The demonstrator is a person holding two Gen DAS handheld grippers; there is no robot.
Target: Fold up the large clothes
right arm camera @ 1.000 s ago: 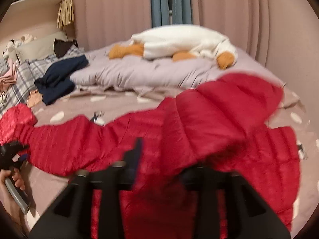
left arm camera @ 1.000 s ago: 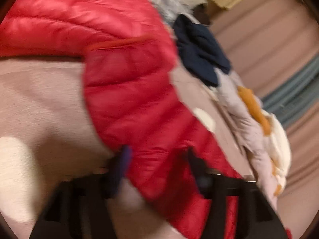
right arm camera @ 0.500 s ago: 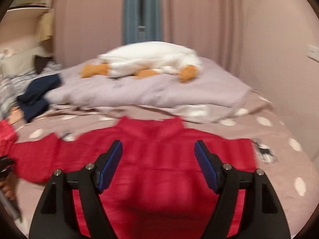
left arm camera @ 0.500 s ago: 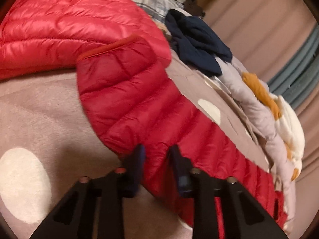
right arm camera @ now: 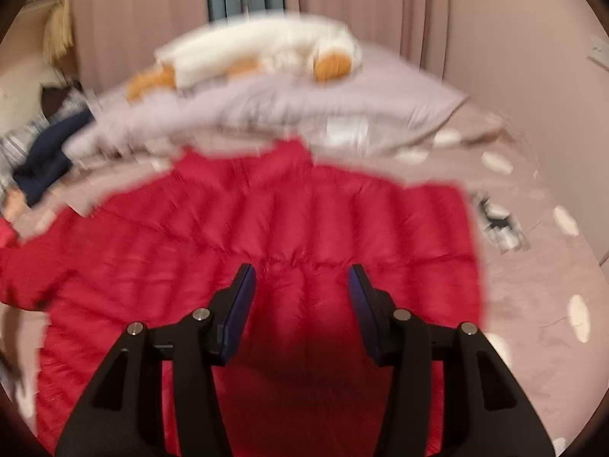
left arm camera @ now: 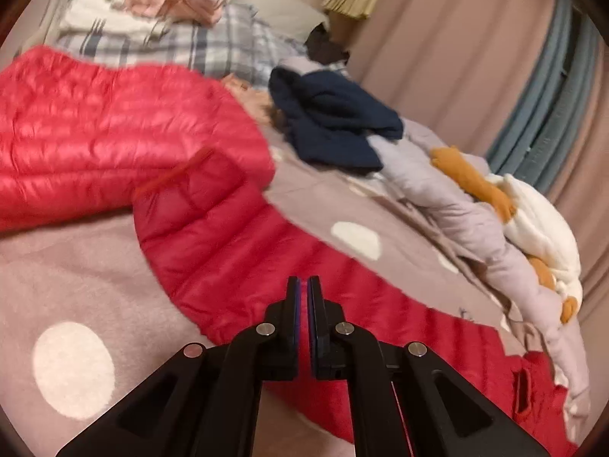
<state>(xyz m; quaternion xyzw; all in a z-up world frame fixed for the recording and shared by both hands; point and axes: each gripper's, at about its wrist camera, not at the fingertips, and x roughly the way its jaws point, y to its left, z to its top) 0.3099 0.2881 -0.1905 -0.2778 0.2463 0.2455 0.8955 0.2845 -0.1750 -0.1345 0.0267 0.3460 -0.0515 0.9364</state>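
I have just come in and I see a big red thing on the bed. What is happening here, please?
A person with a gripper in each hand is folding a red puffer jacket spread on the bed. The left gripper is shut at the sleeve; whether it pinches fabric is unclear. The right gripper is open above the jacket's body, its jaws having just been closing with nothing gripped. Other clothes and a plush toy lie behind.

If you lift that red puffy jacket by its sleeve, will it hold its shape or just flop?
Probably flop: the jacket lies limp and creased on the bed, its sleeve bent. Its quilted, puffed panels suggest it is light for its size. The shiny shell looks slippery, so a pinch may slide.
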